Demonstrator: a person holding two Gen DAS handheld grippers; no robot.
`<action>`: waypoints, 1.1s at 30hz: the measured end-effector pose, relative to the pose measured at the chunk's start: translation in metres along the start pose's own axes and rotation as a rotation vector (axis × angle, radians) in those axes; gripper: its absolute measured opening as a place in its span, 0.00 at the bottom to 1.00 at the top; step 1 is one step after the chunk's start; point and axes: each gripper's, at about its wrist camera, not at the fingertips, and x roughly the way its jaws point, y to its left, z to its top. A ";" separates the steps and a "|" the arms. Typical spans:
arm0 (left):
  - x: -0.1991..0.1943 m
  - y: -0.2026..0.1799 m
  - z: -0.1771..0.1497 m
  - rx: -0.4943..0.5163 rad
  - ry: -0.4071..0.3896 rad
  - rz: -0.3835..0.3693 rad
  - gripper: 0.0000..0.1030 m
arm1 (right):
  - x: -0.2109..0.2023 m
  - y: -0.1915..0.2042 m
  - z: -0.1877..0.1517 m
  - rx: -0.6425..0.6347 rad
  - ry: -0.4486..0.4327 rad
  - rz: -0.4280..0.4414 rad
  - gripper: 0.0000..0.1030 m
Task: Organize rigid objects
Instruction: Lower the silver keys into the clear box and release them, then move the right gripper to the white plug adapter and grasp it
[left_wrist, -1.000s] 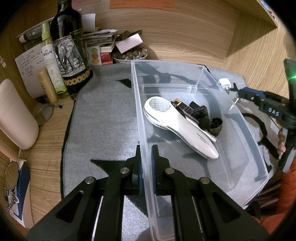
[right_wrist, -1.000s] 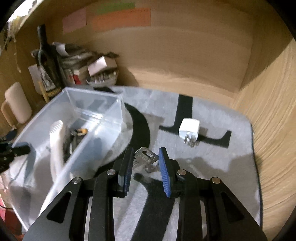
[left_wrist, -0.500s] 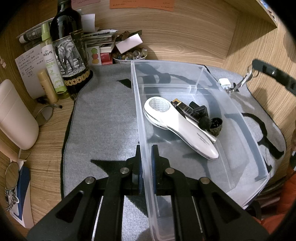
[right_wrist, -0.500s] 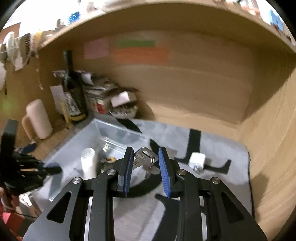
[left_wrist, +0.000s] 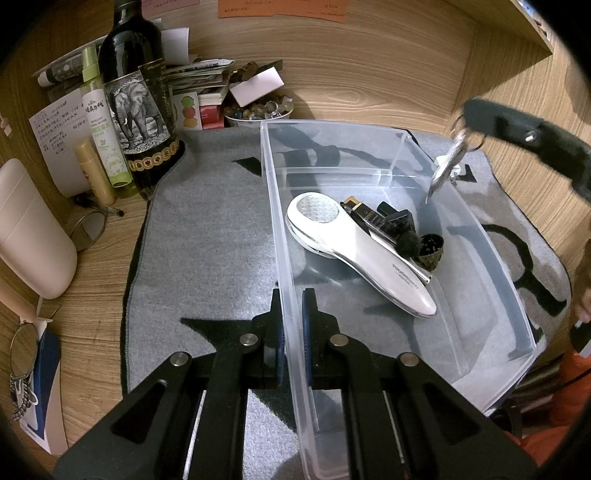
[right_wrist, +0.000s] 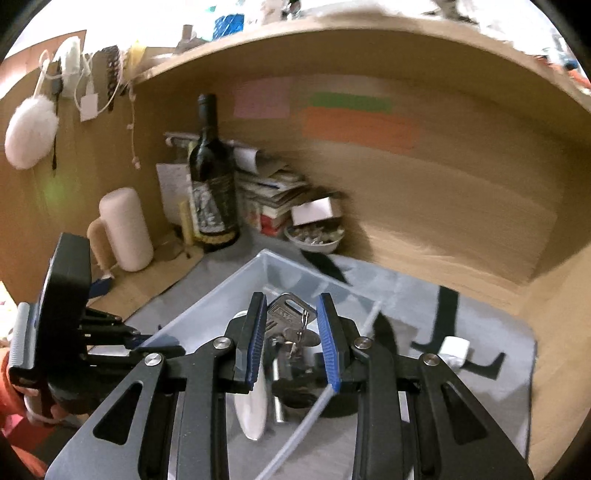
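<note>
A clear plastic bin (left_wrist: 491, 254) sits on a grey mat. It holds a white handheld device (left_wrist: 354, 251), a black gadget (left_wrist: 391, 221) and a dark round cap (left_wrist: 430, 249). My left gripper (left_wrist: 291, 325) is shut on the bin's near left wall. My right gripper (right_wrist: 291, 332) is shut on a bunch of keys (right_wrist: 288, 321) and holds it above the bin (right_wrist: 207, 317). In the left wrist view the keys (left_wrist: 448, 166) hang over the bin's far right corner. A white charger plug (right_wrist: 454, 349) lies on the mat to the right.
A wine bottle (left_wrist: 136, 96), a spray bottle (left_wrist: 103, 125), stacked papers and a bowl of stones (left_wrist: 258, 110) crowd the back left. A cream cylinder (left_wrist: 29, 229) lies at the left. Wooden walls close the back and right.
My right gripper has lifted the keys off the mat and carried them left, over the bin. The left gripper has stayed clamped on the bin wall.
</note>
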 end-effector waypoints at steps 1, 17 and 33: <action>0.000 0.000 0.000 0.000 0.000 0.000 0.07 | 0.006 0.002 -0.001 -0.002 0.011 0.008 0.25; -0.001 -0.001 0.000 -0.001 0.000 0.001 0.07 | 0.074 0.004 -0.023 0.000 0.219 0.046 0.25; -0.001 -0.001 0.000 0.000 0.000 0.001 0.07 | 0.049 -0.017 -0.015 0.038 0.168 0.006 0.49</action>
